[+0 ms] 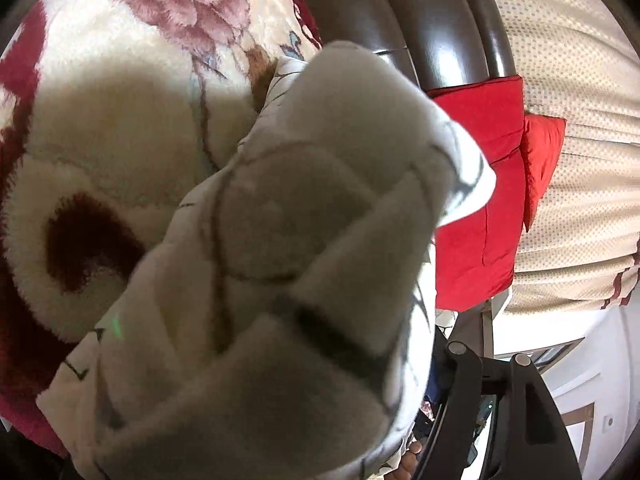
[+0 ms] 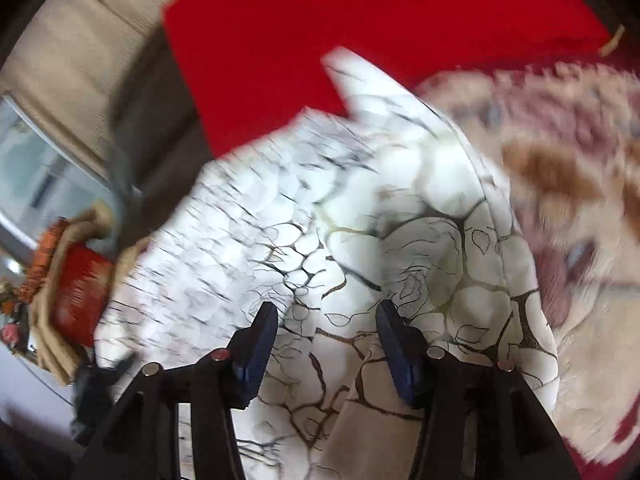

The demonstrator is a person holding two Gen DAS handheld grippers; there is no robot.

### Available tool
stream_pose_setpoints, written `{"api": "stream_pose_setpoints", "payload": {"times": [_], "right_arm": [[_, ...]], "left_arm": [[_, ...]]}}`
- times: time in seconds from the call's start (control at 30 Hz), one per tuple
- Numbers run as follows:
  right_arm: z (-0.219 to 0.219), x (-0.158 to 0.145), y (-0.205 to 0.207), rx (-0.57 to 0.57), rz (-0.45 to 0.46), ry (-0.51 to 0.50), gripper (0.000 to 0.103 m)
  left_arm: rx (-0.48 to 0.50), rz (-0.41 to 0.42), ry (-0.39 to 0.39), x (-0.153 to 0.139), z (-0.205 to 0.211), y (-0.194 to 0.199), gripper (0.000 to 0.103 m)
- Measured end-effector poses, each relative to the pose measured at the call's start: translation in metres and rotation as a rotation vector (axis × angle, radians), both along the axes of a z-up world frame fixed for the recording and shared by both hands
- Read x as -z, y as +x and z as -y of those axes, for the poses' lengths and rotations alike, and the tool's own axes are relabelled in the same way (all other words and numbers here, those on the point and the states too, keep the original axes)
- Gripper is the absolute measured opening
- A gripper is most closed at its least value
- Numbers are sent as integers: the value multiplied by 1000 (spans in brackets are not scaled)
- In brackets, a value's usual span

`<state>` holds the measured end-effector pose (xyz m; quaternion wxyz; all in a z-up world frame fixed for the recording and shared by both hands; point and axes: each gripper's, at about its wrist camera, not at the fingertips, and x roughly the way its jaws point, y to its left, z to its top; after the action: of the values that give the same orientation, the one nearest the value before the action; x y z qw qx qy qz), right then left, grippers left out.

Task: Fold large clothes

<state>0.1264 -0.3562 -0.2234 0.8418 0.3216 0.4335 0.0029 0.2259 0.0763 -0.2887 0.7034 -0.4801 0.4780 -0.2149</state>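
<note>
The white garment (image 2: 400,208) with its dark vein-like print lies bunched on the floral plush blanket (image 1: 120,128), red cushions (image 2: 360,32) beyond it. In the left wrist view a thick folded wad of it fills the lens, so whether the left gripper is closed cannot be told. The right gripper (image 2: 326,344) stands spread over the cloth, clamping nothing. Folding looks partway: layers exist, but no tidy flat stack yet.

A: In the left wrist view the white garment (image 1: 280,260) covers the left gripper; only one black part shows at five o'clock.

B: In the right wrist view, motion blurs the floral blanket (image 2: 580,184) at two o'clock.
</note>
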Motion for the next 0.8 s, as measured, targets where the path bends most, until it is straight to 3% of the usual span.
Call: {"api": "stream_pose_setpoints", "payload": {"times": [0.13, 0.27, 0.47, 0.57, 0.63, 0.67, 0.8], "right_arm": [[4, -6, -3, -27, 27, 12, 56], [19, -3, -8, 0, 45, 121, 56], [27, -26, -22, 44, 218, 204, 55], [25, -9, -8, 36, 122, 237, 56], [22, 13, 5, 19, -4, 229, 55], [22, 14, 5, 22, -8, 224, 54], [20, 13, 5, 12, 6, 222, 54]], "left_arm": [[-1, 7, -20, 3, -8, -5, 74], [-18, 8, 51, 6, -8, -8, 58], [-65, -3, 59, 7, -8, -17, 61], [-73, -1, 39, 2, -8, -28, 71], [-87, 10, 50, 0, -6, -32, 70], [-96, 17, 64, -2, -7, -33, 68], [-100, 49, 176, -18, -2, -41, 36]]}}
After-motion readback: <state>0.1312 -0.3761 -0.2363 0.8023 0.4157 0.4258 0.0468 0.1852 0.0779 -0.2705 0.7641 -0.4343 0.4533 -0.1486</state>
